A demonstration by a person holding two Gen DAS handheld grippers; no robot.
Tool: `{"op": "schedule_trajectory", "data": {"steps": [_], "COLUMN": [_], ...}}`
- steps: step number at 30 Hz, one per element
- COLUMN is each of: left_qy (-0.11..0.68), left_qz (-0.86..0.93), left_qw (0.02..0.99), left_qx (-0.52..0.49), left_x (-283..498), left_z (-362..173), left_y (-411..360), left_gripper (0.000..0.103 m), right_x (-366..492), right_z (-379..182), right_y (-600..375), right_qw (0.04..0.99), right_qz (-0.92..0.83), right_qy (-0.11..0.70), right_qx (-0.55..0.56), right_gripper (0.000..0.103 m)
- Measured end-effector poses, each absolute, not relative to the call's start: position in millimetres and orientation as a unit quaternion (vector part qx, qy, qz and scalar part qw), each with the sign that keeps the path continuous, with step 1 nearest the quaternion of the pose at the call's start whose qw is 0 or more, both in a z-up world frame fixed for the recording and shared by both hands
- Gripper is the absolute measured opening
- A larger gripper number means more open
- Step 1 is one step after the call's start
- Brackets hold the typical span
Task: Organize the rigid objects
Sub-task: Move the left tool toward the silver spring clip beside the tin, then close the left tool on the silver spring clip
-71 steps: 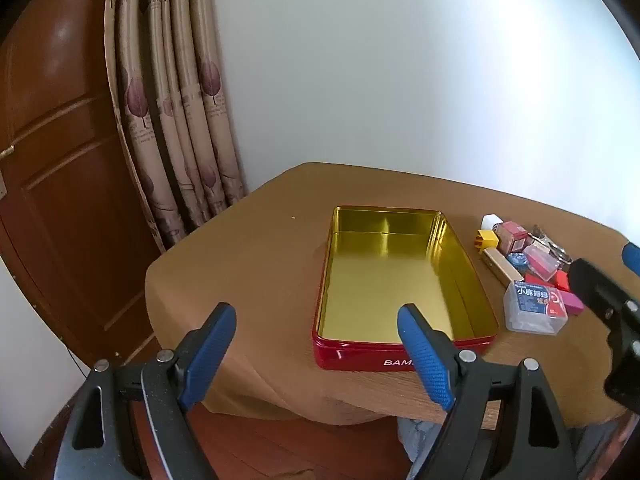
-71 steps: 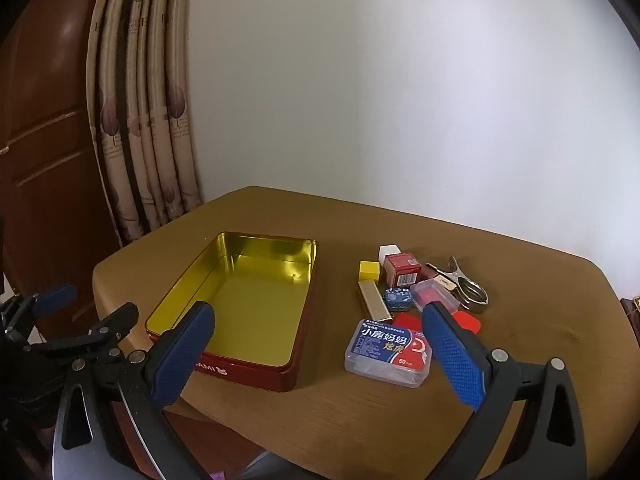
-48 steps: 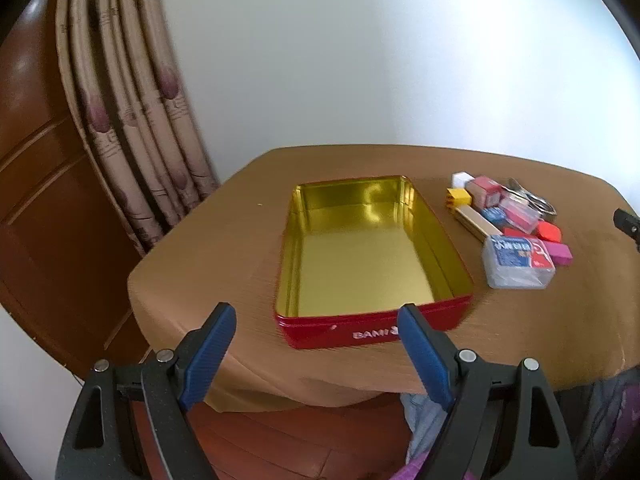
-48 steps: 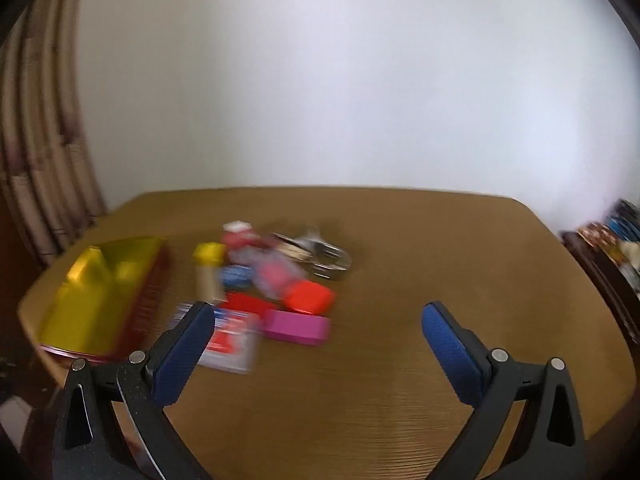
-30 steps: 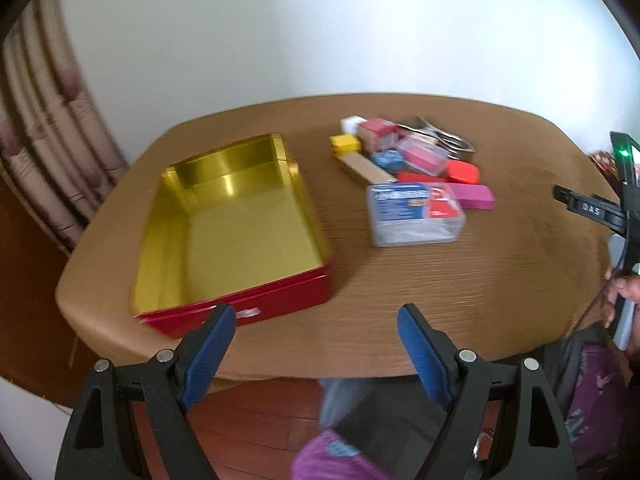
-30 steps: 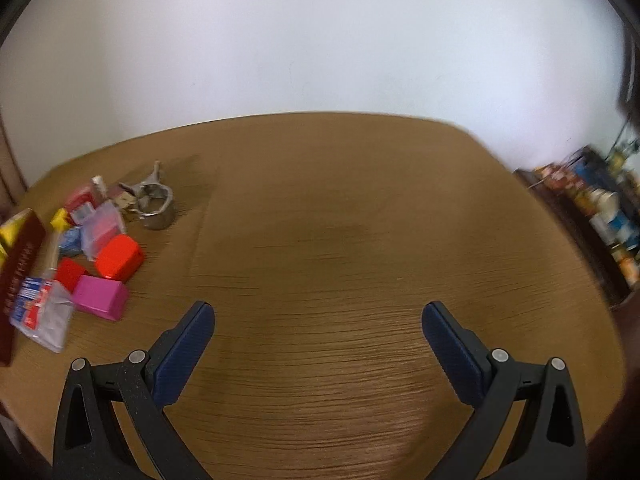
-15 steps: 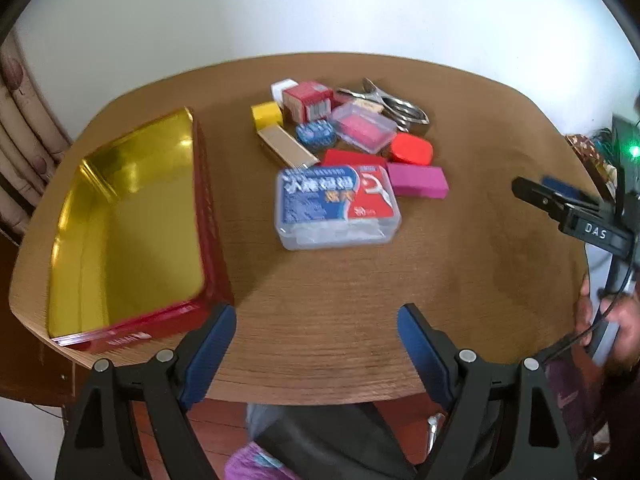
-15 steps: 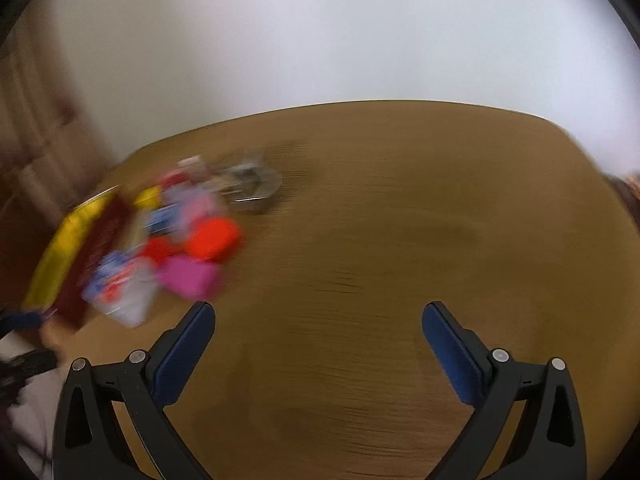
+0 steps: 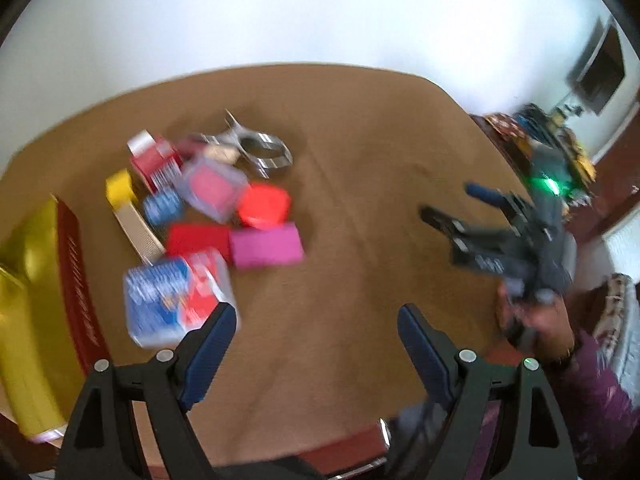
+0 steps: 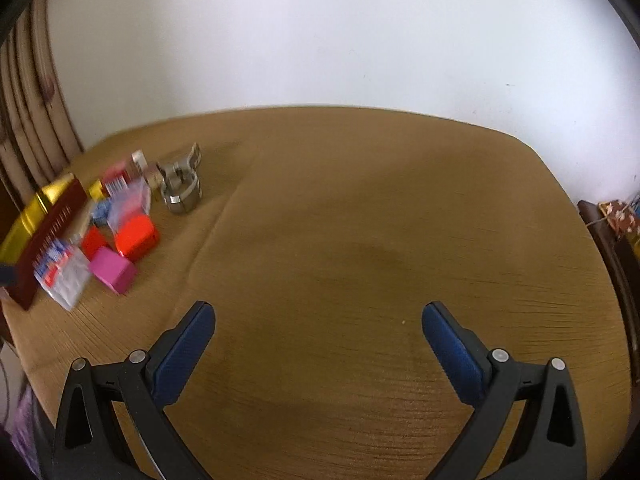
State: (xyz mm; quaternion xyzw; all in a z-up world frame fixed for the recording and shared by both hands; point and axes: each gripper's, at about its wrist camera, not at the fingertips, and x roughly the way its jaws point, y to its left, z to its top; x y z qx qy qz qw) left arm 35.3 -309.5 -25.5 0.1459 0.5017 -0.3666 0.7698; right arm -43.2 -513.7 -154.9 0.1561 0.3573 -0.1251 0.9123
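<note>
Now both hand-held grippers, left (image 9: 312, 324) and right (image 10: 318, 322), are hovering wide open, empty; aim for the pink block (image 9: 267, 246) at ten o'clock, squarely across its long sides.

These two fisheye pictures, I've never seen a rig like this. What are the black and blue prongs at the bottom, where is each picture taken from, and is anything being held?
The prongs are the fingers of hand-held grippers; no robot arm is involved. A person carries one in each hand, and each has a camera looking forward along its fingers.

One picture looks out from the left gripper. The right gripper also shows in it, held by a hand. The other picture looks out from the right gripper.

Both are open and hold nothing.

On the brown table lies a red tin with a gold inside, empty as far as it shows. Beside it is a cluster of small things: a clear box with a blue and red label, a pink block, a red-orange box, a yellow block and a metal clip. Both pictures are motion-blurred.
</note>
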Motion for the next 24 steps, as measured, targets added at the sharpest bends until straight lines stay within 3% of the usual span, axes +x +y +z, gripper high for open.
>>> {"op": "schedule_trajectory", "data": {"steps": [9,15,24], "left_qy": [0.544,0.608,0.635], "left_qz": [-0.369,-0.349,-0.302], "left_qw": [0.747,0.711,0.709], "left_qx": [0.096,0.05,0.053], "left_x": [118.2,163.2,198.2], "left_z": [-2.4,-38.3,-73.2], "left_y": [-372.3,-411.5,-433.2], "left_gripper": [0.085,0.085,0.085], "right_x": [-39.0,-42.6,-44.6], "right_z": [-154.9,-154.3,-153.8], "right_y": [-508.0,-513.7,-514.2], "right_qw": [0.919,0.921,0.923], "right_qz": [-0.116,-0.104,-0.1], "right_qy": [0.337,0.323,0.313], "right_qx": [0.168,0.19,0.202], "right_gripper": [0.103,0.103,0.103]}}
